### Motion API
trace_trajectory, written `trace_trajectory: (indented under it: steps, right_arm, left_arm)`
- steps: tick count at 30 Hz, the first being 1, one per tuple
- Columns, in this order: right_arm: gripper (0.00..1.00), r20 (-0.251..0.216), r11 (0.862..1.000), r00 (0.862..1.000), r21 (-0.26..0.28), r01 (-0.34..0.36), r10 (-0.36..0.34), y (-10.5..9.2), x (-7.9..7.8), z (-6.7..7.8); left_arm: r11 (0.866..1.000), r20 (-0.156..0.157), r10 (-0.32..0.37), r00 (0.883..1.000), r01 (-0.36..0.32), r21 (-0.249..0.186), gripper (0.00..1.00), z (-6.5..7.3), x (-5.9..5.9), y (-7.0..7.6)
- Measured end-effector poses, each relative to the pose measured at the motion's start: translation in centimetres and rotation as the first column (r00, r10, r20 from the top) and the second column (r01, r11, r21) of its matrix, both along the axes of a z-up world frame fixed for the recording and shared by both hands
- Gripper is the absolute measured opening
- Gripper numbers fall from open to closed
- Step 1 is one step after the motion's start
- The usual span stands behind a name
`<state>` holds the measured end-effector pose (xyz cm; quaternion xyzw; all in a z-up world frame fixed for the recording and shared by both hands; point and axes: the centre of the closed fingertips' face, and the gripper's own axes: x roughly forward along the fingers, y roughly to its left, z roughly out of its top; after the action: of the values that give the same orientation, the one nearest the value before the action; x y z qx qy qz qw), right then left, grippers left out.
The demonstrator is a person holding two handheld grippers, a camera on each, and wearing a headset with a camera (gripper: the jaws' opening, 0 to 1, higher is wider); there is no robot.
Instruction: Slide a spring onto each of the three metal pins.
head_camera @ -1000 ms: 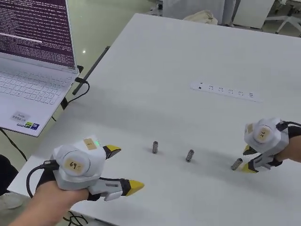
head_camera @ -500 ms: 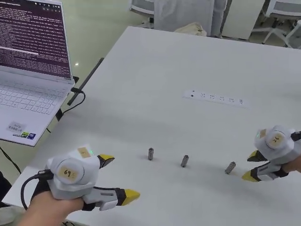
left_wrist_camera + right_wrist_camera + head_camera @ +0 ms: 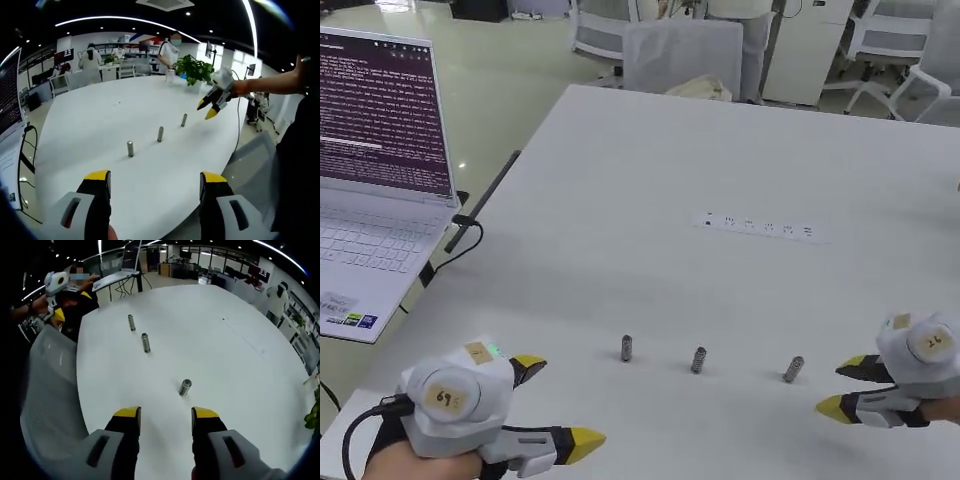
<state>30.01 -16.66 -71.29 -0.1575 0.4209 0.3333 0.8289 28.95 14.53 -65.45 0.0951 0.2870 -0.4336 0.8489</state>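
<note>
White rounded housings (image 3: 455,400), yellow-tipped black fingers (image 3: 582,440), black cable (image 3: 348,432).

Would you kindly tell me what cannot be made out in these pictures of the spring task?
Head view: whether metal pins stand inside the three small grey coil springs; they are too small, and the coils cover any pin.
Head view: the white laptop is cut off by the left edge; its screen text is too small to read.
Head view: the right yellow-tipped tongs are partly cut off by the right edge.
</note>
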Motion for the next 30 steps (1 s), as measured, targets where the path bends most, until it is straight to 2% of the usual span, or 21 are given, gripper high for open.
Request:
trace_trajectory:
  steps: [10,19,30]
  right_arm:
    - [0.43,0.04,0.992,0.995,0.088,0.086,-0.09,1.0,-1.6,0.5]
    - [0.51,0.065,0.986,0.991,0.126,0.106,-0.115,2.0,-2.8,1.3]
    - [0.61,0.127,0.979,0.983,0.172,0.113,-0.135,2.9,-4.4,3.2]
  left_arm:
    - [1.0,0.001,-0.013,1.0,0.013,-0.004,0.69,0.0,0.0,-0.7]
    - [1.0,-0.004,-0.025,1.0,0.025,0.001,0.69,0.0,0.0,-1.0]
    - [0.999,0.001,-0.037,0.999,0.037,0.011,0.69,0.3,0.0,-0.9]
